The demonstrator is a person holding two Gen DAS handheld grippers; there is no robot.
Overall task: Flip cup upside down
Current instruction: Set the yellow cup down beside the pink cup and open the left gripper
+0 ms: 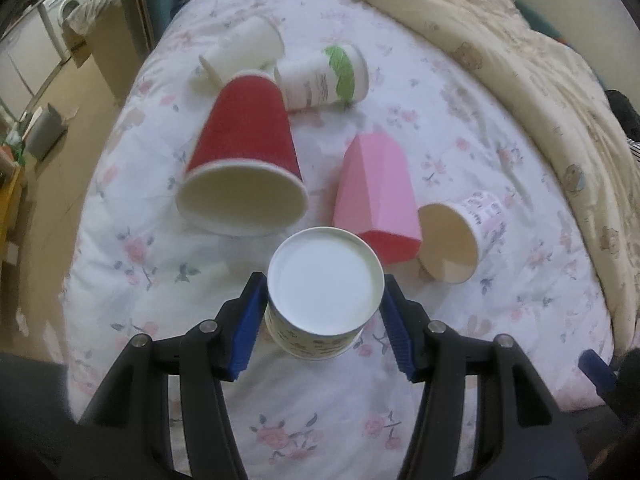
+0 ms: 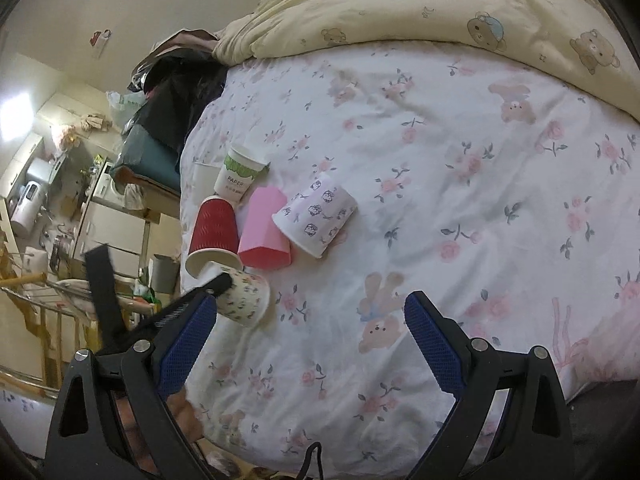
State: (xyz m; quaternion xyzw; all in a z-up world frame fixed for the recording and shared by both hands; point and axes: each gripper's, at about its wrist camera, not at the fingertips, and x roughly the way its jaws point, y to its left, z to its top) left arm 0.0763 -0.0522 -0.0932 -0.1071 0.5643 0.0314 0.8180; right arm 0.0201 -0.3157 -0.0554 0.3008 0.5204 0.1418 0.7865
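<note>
Two blue pads of the left hand-held gripper (image 1: 323,322) clamp the floral cup (image 1: 322,294) just above the bed (image 1: 460,128), base toward the camera, long axis along the fingers. Right hand-held gripper (image 2: 310,344): jaws apart, holding nothing.

left tool (image 1: 322,316) clamped, right tool (image 2: 308,336) spread

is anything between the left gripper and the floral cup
No. The floral cup already sits between the left gripper's blue fingers, base facing the camera. The red cup and pink cup lie beyond it on the bed, out of the way.
</note>
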